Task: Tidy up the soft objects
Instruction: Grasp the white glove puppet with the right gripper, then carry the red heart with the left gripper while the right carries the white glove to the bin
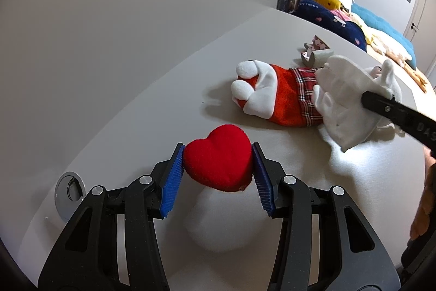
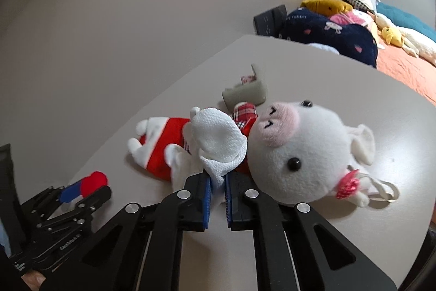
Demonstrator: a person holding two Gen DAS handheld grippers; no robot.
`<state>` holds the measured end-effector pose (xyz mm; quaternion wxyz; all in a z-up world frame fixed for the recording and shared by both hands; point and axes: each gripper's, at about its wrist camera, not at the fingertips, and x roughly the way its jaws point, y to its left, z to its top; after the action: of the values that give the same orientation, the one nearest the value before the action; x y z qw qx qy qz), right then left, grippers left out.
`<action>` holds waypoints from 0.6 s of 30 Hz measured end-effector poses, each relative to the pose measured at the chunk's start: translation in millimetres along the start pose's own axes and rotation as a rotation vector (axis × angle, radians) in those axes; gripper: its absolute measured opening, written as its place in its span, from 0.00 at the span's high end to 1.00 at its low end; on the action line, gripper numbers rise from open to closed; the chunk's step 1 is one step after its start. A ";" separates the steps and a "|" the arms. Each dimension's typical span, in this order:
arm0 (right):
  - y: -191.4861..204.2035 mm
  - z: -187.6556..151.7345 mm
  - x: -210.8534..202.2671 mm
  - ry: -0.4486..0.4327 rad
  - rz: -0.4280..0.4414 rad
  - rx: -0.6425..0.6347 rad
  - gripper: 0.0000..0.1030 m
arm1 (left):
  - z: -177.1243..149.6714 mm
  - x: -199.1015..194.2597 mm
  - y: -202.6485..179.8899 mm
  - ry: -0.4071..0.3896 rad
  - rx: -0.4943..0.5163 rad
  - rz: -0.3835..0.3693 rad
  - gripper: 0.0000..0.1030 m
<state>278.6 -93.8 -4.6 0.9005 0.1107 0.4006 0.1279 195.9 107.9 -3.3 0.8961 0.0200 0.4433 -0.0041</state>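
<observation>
My left gripper [image 1: 218,158] is shut on a red plush heart [image 1: 218,157], held just above the pale table [image 1: 152,111]. The same heart [image 2: 94,180] shows at the lower left of the right wrist view, inside the left gripper [image 2: 81,190]. A plush pig [image 2: 297,152] in a red outfit [image 1: 286,94] lies on its back across the table. My right gripper [image 2: 217,186] is shut on the pig's white mesh wing [image 2: 218,144]. From the left, the wings [image 1: 343,97] hang from the black right gripper's arm [image 1: 395,111].
A small grey roll [image 2: 245,94] and a patterned scrap [image 1: 317,41] lie behind the pig. Several cushions and soft toys [image 2: 332,32] are piled on an orange-covered surface [image 2: 403,67] beyond the table. A round metal grommet [image 1: 69,188] is set into the table at left.
</observation>
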 end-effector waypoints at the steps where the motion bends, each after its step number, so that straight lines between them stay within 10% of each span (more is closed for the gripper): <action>1: -0.6 1.1 -5.2 -0.009 -0.004 -0.001 0.91 | 0.3 -0.9 -0.3 -0.002 0.000 -0.002 0.54; 18: -20.9 -2.4 -81.7 -0.104 -0.033 0.026 0.91 | -5.2 -36.3 -38.0 -0.041 0.044 -0.068 0.54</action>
<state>227.0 -139.3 44.2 0.9206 0.1223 0.3564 0.1020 168.8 69.7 21.2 0.9038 0.0245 0.4249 -0.0446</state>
